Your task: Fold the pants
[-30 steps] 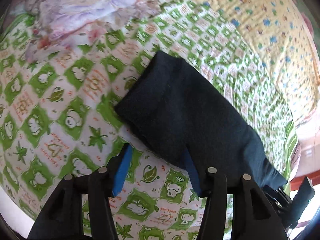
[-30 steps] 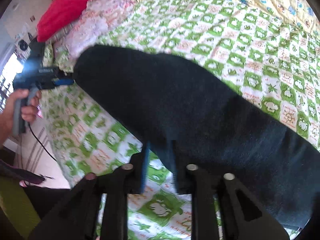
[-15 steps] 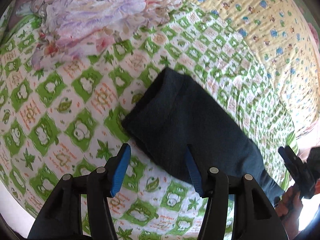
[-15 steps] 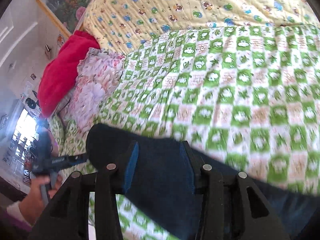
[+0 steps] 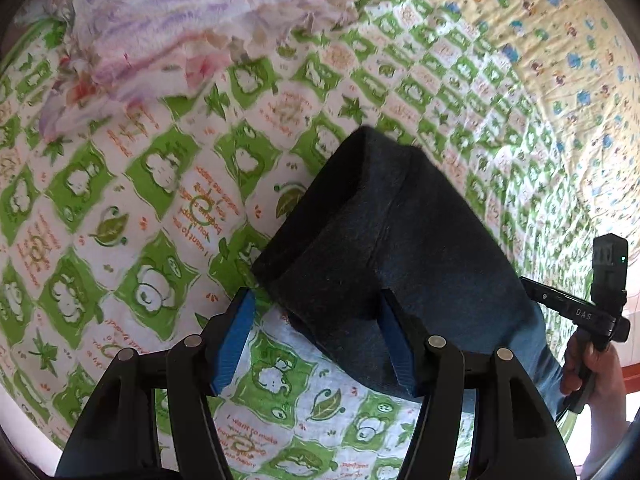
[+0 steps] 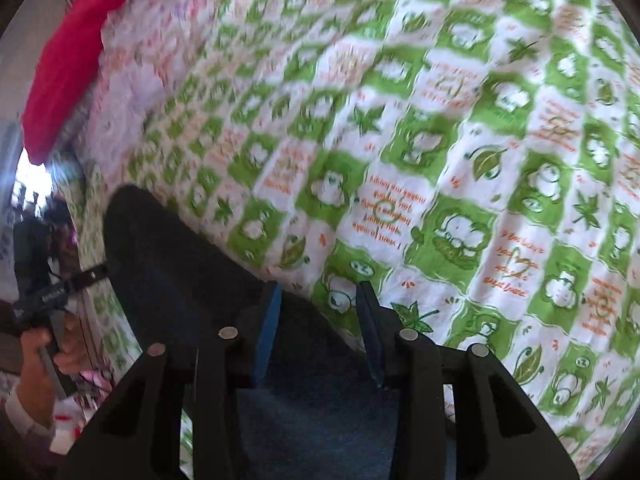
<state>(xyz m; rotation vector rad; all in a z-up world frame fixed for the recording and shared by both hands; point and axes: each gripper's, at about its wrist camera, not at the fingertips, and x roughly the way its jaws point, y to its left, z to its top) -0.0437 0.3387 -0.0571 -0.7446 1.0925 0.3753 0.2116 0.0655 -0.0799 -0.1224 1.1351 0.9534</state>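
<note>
The dark navy pants (image 5: 384, 248) lie folded into a thick band on the green-and-white checked bedsheet (image 5: 120, 220), one squared end pointing toward the floral pillow (image 5: 160, 20) and the rest running off toward the bed's edge. In the left wrist view the left gripper (image 5: 316, 340) stands over the near edge of that band with its blue pads (image 5: 234, 340) spread wide; the jaws have just been opening, and cloth lies under the gap between them without being pinched. In the right wrist view the right gripper (image 6: 318, 320) hovers at the pants' long edge, its jaws partly apart and just closing a little, with only sheet and a corner of cloth in the gap, nothing gripped. A yellow quilt (image 5: 540, 40) lies beyond the sheet, and a red cushion (image 6: 76, 52) sits past the pillow.
</note>
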